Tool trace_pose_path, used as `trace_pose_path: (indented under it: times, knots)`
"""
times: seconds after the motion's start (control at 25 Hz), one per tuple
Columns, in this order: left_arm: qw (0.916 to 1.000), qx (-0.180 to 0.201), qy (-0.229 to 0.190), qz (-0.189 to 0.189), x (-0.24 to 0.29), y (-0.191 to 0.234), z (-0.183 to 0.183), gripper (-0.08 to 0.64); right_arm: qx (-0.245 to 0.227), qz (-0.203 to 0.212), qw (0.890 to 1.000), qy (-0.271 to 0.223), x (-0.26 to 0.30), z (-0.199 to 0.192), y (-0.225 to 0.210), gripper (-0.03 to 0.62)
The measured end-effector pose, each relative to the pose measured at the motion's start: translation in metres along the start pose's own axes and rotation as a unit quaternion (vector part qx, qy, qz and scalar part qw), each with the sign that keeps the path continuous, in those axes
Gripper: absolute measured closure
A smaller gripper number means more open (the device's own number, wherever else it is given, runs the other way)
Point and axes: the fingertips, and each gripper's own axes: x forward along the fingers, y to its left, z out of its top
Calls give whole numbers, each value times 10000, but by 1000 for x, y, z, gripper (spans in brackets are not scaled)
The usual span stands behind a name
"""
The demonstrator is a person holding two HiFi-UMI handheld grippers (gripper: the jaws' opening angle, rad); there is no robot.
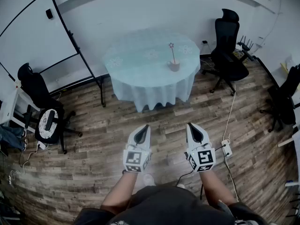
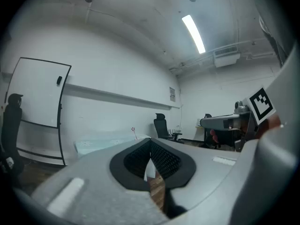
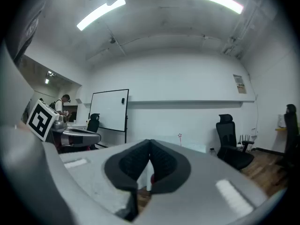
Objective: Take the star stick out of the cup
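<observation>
While the left gripper (image 1: 144, 127) and right gripper (image 1: 191, 125) hung closed and empty, well apart from the star stick (image 1: 172, 51) standing in its cup (image 1: 174, 66) on the round table (image 1: 136, 62), a careless pull risked tipping the cup.

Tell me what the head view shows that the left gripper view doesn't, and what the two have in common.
Only the head view shows the cup holding the star stick, and the left gripper and right gripper from above, well short of the table. Only the left gripper view shows the ceiling light strip and that gripper's jaws up close, tips together with nothing between them. Both show the table, the star stick and the whiteboard.
</observation>
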Motion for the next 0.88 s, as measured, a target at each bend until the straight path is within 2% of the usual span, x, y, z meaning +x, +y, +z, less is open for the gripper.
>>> trace_pose_path:
  times: [0.32, 0.6, 0.76, 0.88]
  knots:
    - [9996, 227, -40, -149, -10, 37, 3, 555, -34, -131, 9999, 16, 24, 0, 30, 591]
    - [9992, 158, -23, -370, -23, 74, -3, 555, 109, -294, 9995, -6, 40, -5, 65, 589]
    - [9991, 159, -87, -388, -24, 86, 1, 555, 118, -359, 9993, 39, 42, -7, 73, 589]
    - [9990, 18, -80, -440, -18, 89, 1, 555, 144, -422, 9990, 17, 47, -6, 72, 589]
